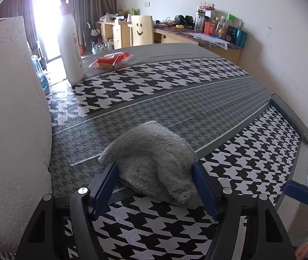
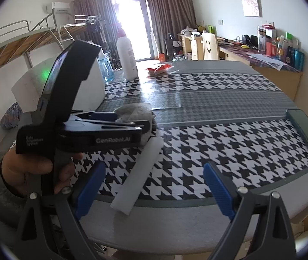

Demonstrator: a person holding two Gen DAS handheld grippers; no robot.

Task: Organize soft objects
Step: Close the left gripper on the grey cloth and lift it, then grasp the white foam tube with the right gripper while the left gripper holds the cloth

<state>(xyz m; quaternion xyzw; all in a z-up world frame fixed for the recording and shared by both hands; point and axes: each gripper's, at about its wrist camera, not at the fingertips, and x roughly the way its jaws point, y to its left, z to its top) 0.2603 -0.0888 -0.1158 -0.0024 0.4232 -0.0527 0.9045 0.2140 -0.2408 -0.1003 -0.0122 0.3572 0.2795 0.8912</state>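
Observation:
A grey knitted cloth (image 1: pixel 154 162) lies bunched on the houndstooth table cover (image 1: pixel 175 99). My left gripper (image 1: pixel 155 169) is open, its blue fingers on either side of the cloth's near part; whether they touch it I cannot tell. In the right wrist view the left gripper (image 2: pixel 138 122) is seen from the side, held in a hand, with the grey cloth (image 2: pixel 134 110) at its tips. My right gripper (image 2: pixel 154 173) is open and empty above the table's front edge. A white foam strip (image 2: pixel 138 177) lies under it.
A large white foam block (image 1: pixel 13 119) stands on the left. A tall white bottle (image 1: pixel 69 43) and a red snack packet (image 1: pixel 112 59) sit at the far end. A grey bar (image 1: pixel 290 117) lies along the right edge. A desk with clutter (image 1: pixel 208 32) stands behind.

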